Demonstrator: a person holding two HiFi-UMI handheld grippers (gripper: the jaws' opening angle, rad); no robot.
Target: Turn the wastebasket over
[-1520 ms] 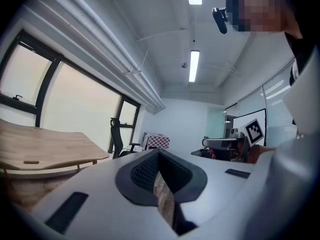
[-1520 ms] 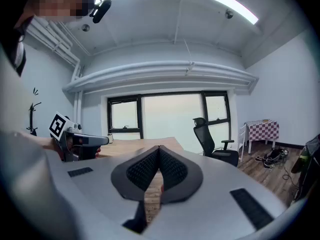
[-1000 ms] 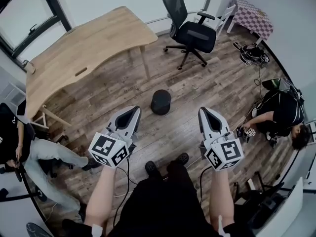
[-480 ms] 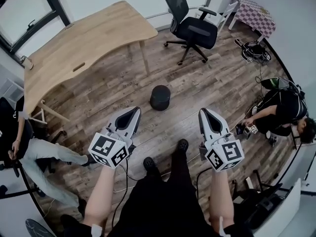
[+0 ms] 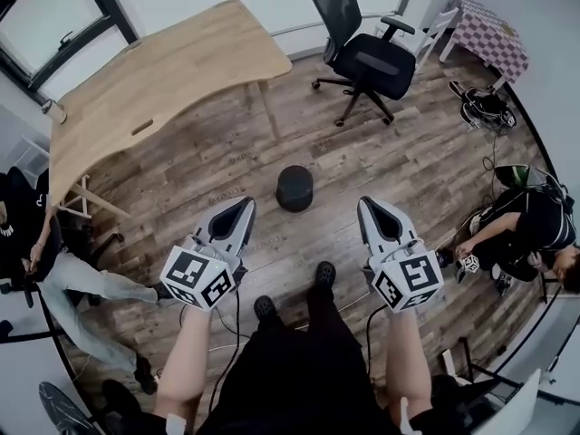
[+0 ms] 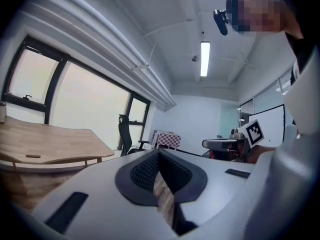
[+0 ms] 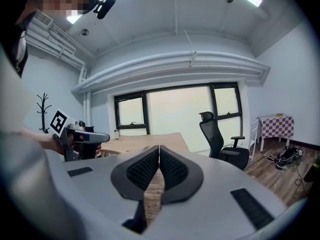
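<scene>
The black round wastebasket (image 5: 294, 188) stands on the wooden floor ahead of me, between my two grippers and a little beyond their tips. My left gripper (image 5: 243, 208) is held out at the left, jaws shut with nothing between them. The right gripper (image 5: 370, 208) mirrors it at the right, also shut and empty. Neither touches the basket. In the left gripper view the shut jaws (image 6: 159, 151) point across the room, and the basket is hidden below them. The right gripper view shows its shut jaws (image 7: 159, 148) the same way.
A wooden desk (image 5: 154, 80) stands at the back left, an office chair (image 5: 367, 57) behind the basket, a checkered table (image 5: 489, 39) at the far right. One person sits at the left (image 5: 54, 270), another on the floor at the right (image 5: 526, 229). Cables trail by my feet (image 5: 322, 275).
Both grippers have moved forward together, still shut. My feet have stepped, and the room has shifted a little in view. The wastebasket stays in its place on the floor.
</scene>
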